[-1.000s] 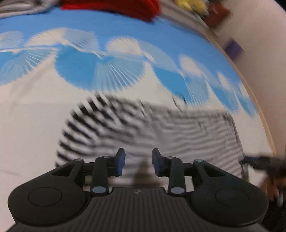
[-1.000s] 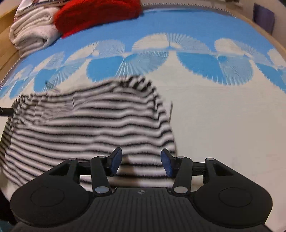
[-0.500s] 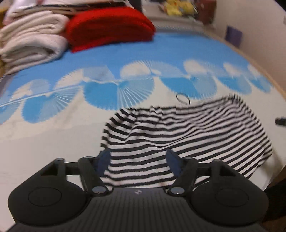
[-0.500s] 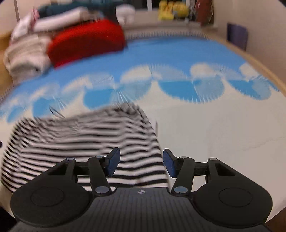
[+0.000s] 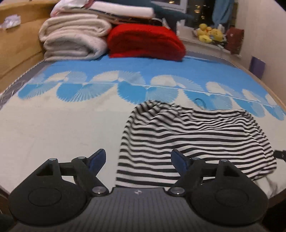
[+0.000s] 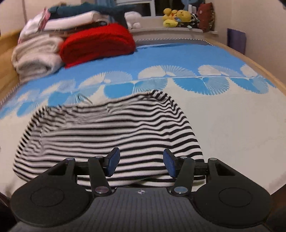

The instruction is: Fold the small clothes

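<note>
Striped black-and-white knit garment [image 5: 193, 141] lies on the bed, folded into a rounded, rumpled slab, soft wrinkles across the top. Left wrist view: it sits right of centre on the cream part of the bedspread [image 5: 62, 128], a flat woven cloth with blue and white fan-shaped scallops. Left tongs [image 5: 137, 160] hang above the garment's near left edge, jaws opening and already wide, blue pads bare, nothing between them. A thin dark loop [image 5: 201, 103] lies just beyond the garment. At the back: fluffy cream folded blankets [image 5: 75, 41], a thick red knitted blanket [image 5: 144, 42] beside them, yellow plush toys [image 5: 209, 33] on the sill, wooden bed frame at left.

Right wrist view: garment [image 6: 107, 133] fills the middle, stripes blurred at its left side, right edge curved and smooth. Right tongs [image 6: 142, 163] about half open over the near hem, gripping nothing, pads clear of the cloth. Red blanket [image 6: 98, 46] and cream blankets [image 6: 37, 55] stacked far left; plush toys [image 6: 176, 17] on the sill.
</note>
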Demonstrator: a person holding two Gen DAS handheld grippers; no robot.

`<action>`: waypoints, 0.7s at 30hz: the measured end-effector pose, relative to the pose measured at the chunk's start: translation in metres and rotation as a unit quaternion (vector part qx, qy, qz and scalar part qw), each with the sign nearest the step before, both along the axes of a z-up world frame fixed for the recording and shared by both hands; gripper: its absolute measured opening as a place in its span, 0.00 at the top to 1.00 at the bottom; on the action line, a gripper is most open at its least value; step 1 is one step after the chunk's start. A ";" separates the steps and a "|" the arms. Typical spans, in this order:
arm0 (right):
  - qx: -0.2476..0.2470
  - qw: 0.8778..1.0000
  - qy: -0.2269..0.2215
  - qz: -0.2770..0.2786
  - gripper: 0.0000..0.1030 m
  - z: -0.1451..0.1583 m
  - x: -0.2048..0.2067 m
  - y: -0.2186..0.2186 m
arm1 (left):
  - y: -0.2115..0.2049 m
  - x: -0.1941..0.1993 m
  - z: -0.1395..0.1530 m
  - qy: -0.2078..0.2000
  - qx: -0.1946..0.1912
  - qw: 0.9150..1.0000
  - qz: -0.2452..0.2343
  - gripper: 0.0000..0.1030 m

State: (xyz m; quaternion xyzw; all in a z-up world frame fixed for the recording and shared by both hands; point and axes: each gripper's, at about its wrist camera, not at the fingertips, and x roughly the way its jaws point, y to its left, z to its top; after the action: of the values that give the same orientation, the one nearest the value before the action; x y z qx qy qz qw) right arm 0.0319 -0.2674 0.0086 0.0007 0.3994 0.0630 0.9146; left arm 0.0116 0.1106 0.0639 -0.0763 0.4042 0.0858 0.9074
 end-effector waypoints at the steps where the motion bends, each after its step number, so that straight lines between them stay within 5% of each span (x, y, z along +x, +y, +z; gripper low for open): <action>1: -0.002 1.000 0.004 -0.003 0.46 -0.001 -0.001 0.001 | 0.004 0.001 -0.002 0.006 -0.007 1.000 0.008 0.19; 17: -0.025 0.999 0.034 -0.019 0.47 -0.020 0.010 0.040 | 0.045 -0.018 -0.008 0.022 -0.055 0.998 0.033 0.19; 21: -0.027 0.999 0.027 -0.007 0.58 -0.022 0.012 0.058 | 0.063 -0.025 -0.008 0.021 -0.074 0.995 0.058 0.19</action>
State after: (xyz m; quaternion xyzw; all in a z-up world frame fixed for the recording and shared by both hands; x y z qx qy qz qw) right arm 0.0444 -0.2096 -0.0135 -0.0197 0.4255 0.0460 0.9036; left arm -0.0130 0.1736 0.0561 -0.1646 0.4235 0.1100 0.8840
